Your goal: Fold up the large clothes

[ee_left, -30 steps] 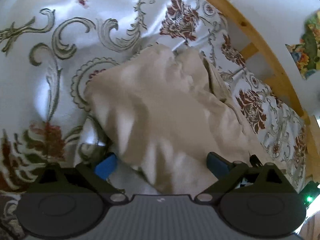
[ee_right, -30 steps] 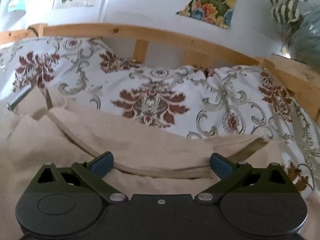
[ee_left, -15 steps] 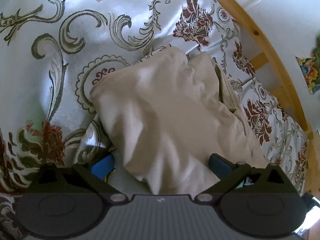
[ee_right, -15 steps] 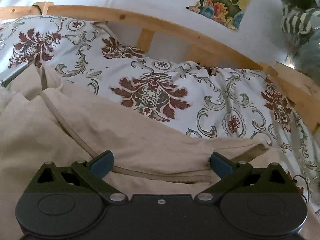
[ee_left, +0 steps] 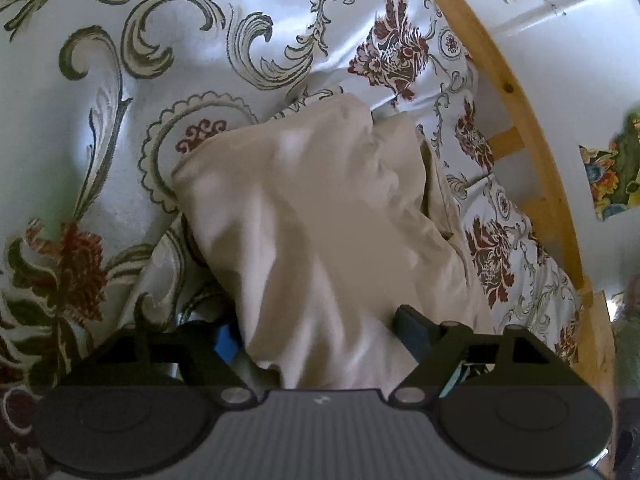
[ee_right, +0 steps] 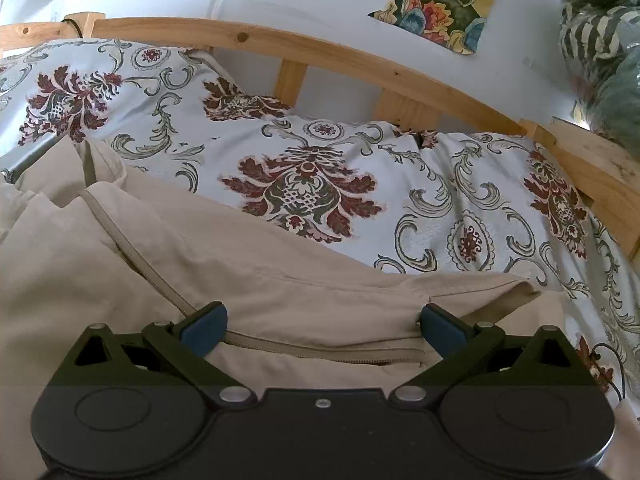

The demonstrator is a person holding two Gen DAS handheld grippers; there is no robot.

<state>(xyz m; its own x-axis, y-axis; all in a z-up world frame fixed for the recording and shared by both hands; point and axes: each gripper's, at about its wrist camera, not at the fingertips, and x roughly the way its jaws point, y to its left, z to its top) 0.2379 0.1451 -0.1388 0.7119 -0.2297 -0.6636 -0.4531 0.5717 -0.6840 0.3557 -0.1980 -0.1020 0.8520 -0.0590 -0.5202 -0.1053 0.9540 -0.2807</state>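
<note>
A large beige garment (ee_left: 320, 216) lies bunched on a floral bedspread (ee_left: 120, 80). In the left wrist view its folds drape between my left gripper's (ee_left: 320, 334) wide-apart blue fingertips, partly hiding them. In the right wrist view the garment (ee_right: 120, 264) spreads flat with a zipper seam (ee_right: 312, 350) running between my right gripper's (ee_right: 322, 326) open fingertips. The right gripper hovers over the cloth near its hem edge (ee_right: 500, 292) and holds nothing.
A wooden bed rail (ee_right: 360, 64) runs along the far side against a white wall with colourful pictures (ee_right: 440, 4). The floral bedspread (ee_right: 460, 208) extends beyond the garment. Striped green bundles (ee_right: 600, 60) sit at the right.
Both cameras have risen and drawn back, so more bedspread and rail show. The garment has slid lower in the left view. Both grippers stay open.
</note>
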